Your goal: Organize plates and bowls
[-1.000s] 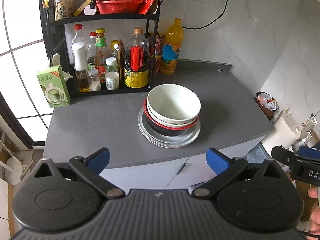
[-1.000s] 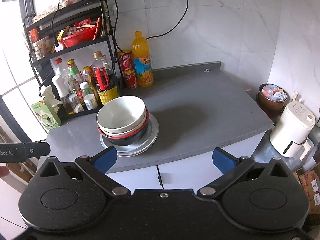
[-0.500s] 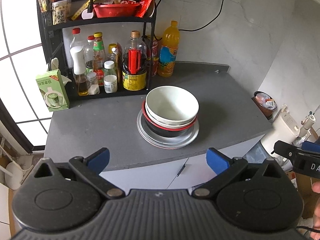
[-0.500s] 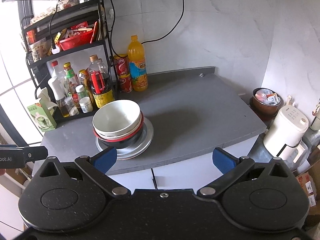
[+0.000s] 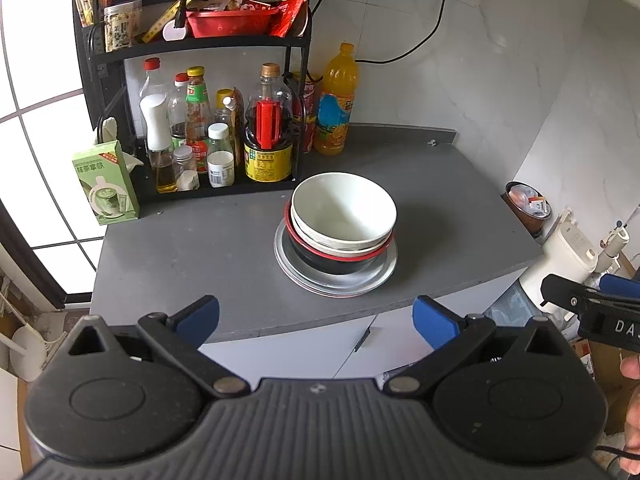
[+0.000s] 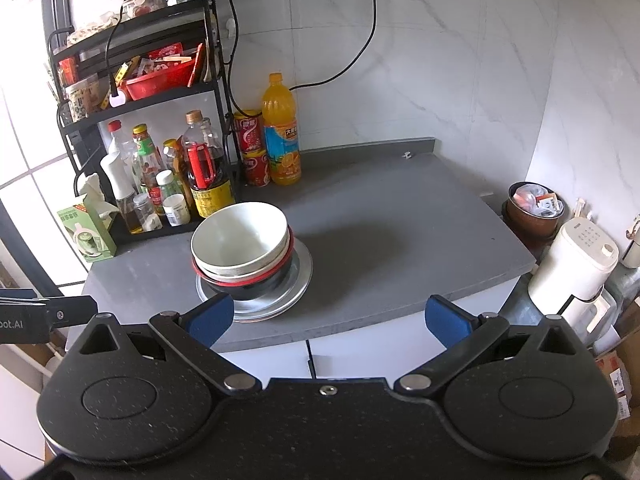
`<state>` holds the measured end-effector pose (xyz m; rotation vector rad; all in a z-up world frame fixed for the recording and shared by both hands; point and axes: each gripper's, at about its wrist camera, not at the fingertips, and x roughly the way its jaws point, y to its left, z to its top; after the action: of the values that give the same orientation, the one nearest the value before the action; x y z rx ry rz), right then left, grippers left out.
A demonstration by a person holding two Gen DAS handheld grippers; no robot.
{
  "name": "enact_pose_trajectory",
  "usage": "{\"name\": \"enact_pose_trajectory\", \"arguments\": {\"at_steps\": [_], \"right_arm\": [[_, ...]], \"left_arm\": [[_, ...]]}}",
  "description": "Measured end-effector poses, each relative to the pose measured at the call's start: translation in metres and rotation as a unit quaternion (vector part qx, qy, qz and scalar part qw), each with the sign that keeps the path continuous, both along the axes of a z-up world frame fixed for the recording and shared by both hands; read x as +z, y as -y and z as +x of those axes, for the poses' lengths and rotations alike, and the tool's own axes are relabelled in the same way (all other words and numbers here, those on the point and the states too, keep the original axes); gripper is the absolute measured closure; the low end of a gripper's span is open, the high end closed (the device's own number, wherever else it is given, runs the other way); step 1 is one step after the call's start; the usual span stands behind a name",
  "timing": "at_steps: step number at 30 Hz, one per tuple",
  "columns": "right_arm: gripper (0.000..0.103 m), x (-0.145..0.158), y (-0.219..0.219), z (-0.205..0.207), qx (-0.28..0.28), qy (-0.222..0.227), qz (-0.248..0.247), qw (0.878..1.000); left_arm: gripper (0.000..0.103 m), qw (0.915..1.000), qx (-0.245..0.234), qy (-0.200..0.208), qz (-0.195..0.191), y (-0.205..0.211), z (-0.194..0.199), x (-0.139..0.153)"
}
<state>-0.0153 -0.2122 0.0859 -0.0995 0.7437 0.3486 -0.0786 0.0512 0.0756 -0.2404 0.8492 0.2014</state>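
White and black bowls (image 5: 343, 216) sit nested on the silver plates (image 5: 336, 276) near the counter's (image 5: 192, 248) front edge, so stacking looks done. Both the left claw (image 5: 316, 316) and the right claw (image 6: 328, 316) hang released and empty, short of the counter; any next move calls for closing in on the stack.

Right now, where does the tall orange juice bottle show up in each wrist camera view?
Left wrist view: the tall orange juice bottle stands upper centre, right of the black wire shelf rack.
Right wrist view: the bottle stands left of centre, behind the stacked bowls.
Shared landmark: the white top bowl.
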Motion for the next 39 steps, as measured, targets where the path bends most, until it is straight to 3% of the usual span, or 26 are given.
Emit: {"name": "enact_pose_trajectory", "arguments": {"at_steps": [39], "right_arm": [[0.000, -0.003, 0.006, 0.013, -0.010, -0.011, -0.003, 1.000]], "left_arm": [[0.001, 0.9996, -0.025, 0.007, 0.007, 0.012, 0.016, 0.004]]}}
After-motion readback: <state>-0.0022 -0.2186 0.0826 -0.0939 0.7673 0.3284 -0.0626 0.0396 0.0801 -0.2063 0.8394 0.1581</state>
